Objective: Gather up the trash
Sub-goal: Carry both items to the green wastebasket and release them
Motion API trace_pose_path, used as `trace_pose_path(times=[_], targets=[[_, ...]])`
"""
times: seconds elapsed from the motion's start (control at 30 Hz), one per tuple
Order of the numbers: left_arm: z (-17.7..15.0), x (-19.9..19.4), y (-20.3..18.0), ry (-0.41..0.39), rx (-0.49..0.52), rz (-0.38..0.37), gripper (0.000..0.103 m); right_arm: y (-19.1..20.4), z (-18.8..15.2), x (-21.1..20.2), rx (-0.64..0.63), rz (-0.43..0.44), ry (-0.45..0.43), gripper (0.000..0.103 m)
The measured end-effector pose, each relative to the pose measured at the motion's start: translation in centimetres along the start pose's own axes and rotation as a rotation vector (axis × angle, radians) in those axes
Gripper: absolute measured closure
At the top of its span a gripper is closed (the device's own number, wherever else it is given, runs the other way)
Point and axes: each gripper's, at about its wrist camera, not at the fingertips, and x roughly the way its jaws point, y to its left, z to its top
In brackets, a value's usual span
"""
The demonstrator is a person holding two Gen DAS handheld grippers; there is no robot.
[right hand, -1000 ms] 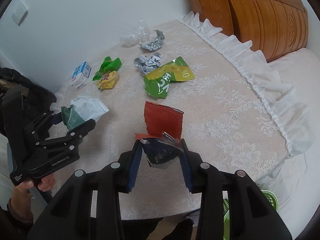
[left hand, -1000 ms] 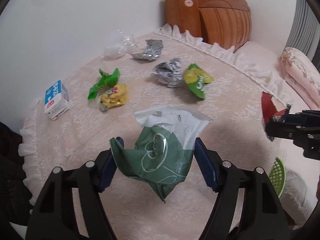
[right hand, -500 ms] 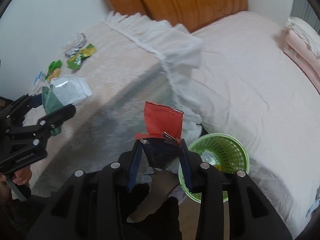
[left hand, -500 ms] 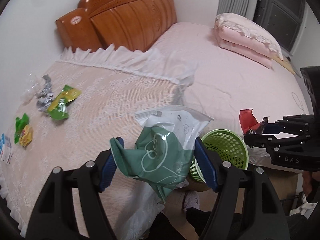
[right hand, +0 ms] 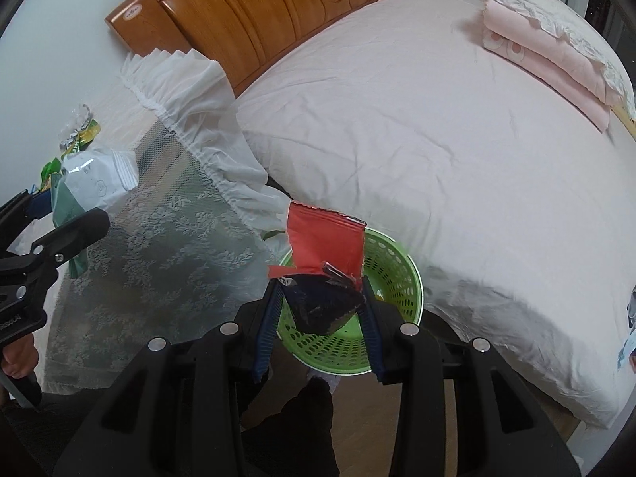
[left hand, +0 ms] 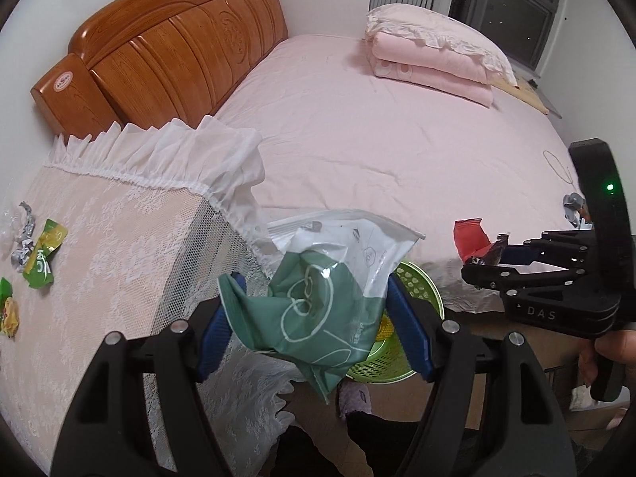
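Note:
My left gripper (left hand: 314, 314) is shut on a green and white plastic bag (left hand: 330, 286), held in the air over the near rim of the green mesh trash basket (left hand: 421, 290). My right gripper (right hand: 318, 306) is shut on a red and black snack wrapper (right hand: 324, 246), held above the same basket (right hand: 393, 270), which stands on the floor between the lace-covered table and the bed. The right gripper also shows in the left wrist view (left hand: 501, 258) at the right, holding the red wrapper (left hand: 471, 236). The left gripper shows in the right wrist view (right hand: 59, 214) at the left.
Several wrappers lie on the lace-covered table (left hand: 119, 238) at the left, among them a green and yellow packet (left hand: 43, 254) and crumpled foil (left hand: 24, 234). A pink bed (left hand: 377, 131) with a wooden headboard (left hand: 167, 47) and folded pink blankets (left hand: 433, 59) fills the right.
Both grippers swung right, away from the table, with their trash still held. The basket has come under the right gripper and close under the left one.

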Motion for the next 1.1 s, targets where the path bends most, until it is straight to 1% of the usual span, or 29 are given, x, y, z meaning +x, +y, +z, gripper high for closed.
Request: trace_pose_path(times=[0.1, 0.13, 0.17, 0.2, 0.27, 0.37, 0.4, 0.6, 0.93, 1.1], targets=[[0.0, 0.1, -0.3, 0.008, 0.004, 0.015, 0.034, -0.7, -0.1, 2.4, 0.003, -0.014, 0.043, 0.063], [0.0, 0.2, -0.3, 0.011, 0.005, 0.02, 0.034, -0.8, -0.1, 3.0, 0.007, -0.018, 0.054, 0.06], [0.0, 0.2, -0.3, 0.014, 0.007, 0.025, 0.034, -1.2, -0.1, 4.0, 0.019, -0.027, 0.065, 0.045], [0.0, 0.2, -0.4, 0.016, 0.009, 0.031, 0.034, -1.3, -0.1, 4.5, 0.029, -0.032, 0.072, 0.025], [0.0, 0.2, -0.5, 0.018, 0.015, 0.04, 0.034, -1.6, -0.2, 5.3, 0.053, -0.034, 0.088, 0.013], [0.1, 0.3, -0.5, 0.025, 0.019, 0.041, 0.034, -2.5, -0.4, 6.0, 0.086, -0.023, 0.123, 0.011], [0.1, 0.4, -0.5, 0.028, 0.021, 0.04, 0.034, -2.7, -0.5, 6.0, 0.093, -0.026, 0.124, 0.009], [0.5, 1.0, -1.3, 0.044, 0.047, 0.015, 0.034, -4.4, -0.8, 4.8, 0.128, -0.059, 0.102, 0.003], [2.1, 3.2, -4.9, 0.082, 0.11, -0.092, 0.034, -8.6, -1.5, 2.4, 0.219, -0.121, 0.057, 0.003], [2.5, 3.7, -6.9, 0.082, 0.165, -0.107, 0.034, -10.2, -1.8, 1.9, 0.26, -0.127, 0.046, 0.003]])
